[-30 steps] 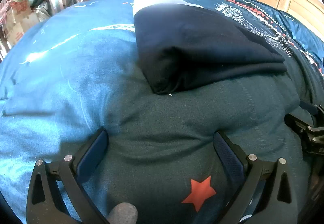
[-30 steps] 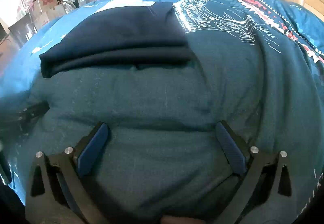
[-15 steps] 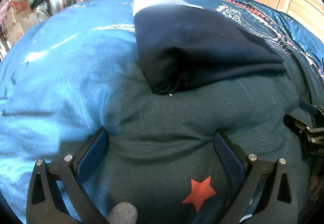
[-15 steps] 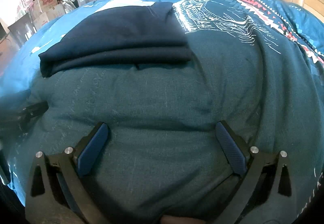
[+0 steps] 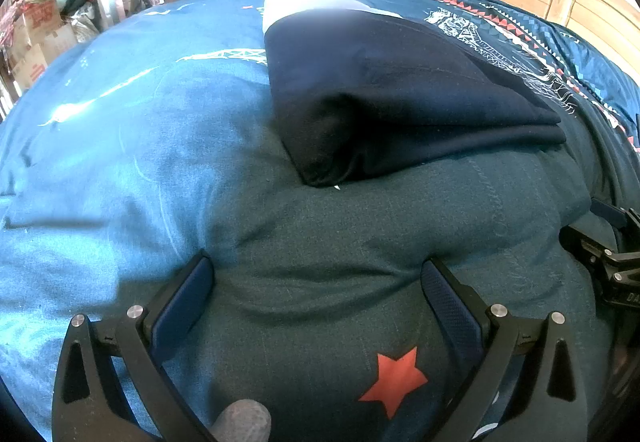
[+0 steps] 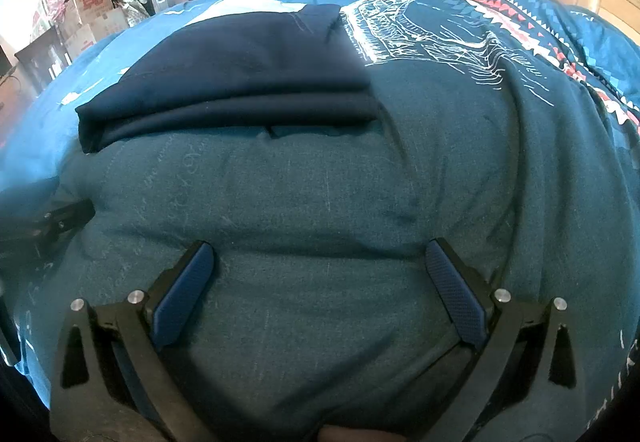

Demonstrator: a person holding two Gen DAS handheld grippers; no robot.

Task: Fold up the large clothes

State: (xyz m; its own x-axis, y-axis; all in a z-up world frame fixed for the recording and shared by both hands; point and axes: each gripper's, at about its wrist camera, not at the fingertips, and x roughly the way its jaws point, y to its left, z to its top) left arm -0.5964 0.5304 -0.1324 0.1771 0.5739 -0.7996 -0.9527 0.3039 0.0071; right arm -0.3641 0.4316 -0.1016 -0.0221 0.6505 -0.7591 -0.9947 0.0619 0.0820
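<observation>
Dark navy garment [image 5: 400, 98] is seen already folded into a flat stack of layers on the bed [image 5: 120, 130], lying ahead of both grippers on the teal-blue quilt [image 6: 320, 202]. Left gripper [image 5: 316, 294] is held low over the quilt, jaws spread wide, nothing between them. Right gripper [image 6: 318, 284] is the same: jaws spread, only quilt fabric beneath, nothing pinched. Garment is judged soft, light and limp; layers are likely to slide apart if lifted by one edge. A hold is best taken at the near folded edge, one gripper at each near corner, all layers pinched together. Quilt is puffy, so bedding could get caught in the pinch.
</observation>
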